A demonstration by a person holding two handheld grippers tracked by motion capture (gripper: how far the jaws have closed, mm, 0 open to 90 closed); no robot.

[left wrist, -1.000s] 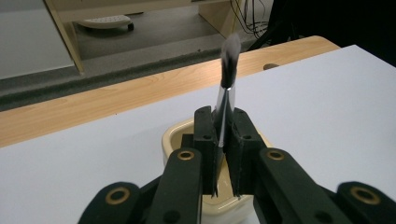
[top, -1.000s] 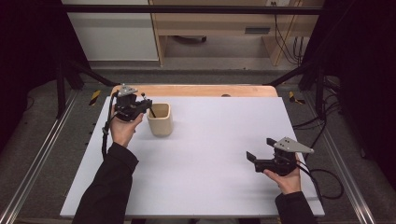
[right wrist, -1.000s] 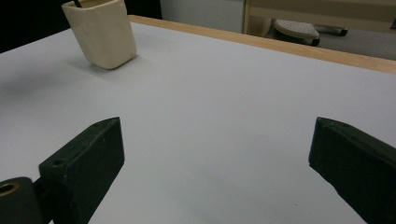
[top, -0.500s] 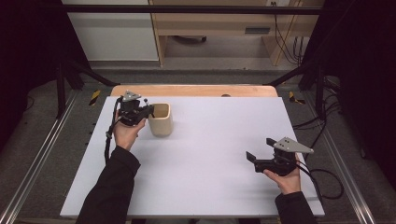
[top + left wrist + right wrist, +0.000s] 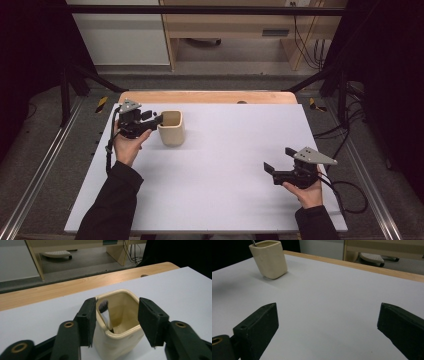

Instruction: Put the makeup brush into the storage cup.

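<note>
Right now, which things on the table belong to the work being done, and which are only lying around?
Belonging to the work:
- cream ceramic square cup
- small dark-tipped brush standing inside it
- left claw, jaws just opened, pads clear of the cup

Lying about:
- right claw, open, idle over the white table
- yellow-handled tool on the floor

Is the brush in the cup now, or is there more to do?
Done: the brush stands inside the cup, leaning on its wall. In hand: the left gripper has just been opening; its fingers sit either side of the cup's near corner, not pinching the brush. The right gripper rests open on the table, holding nothing. Left: probably just pulling the left gripper away.
</note>
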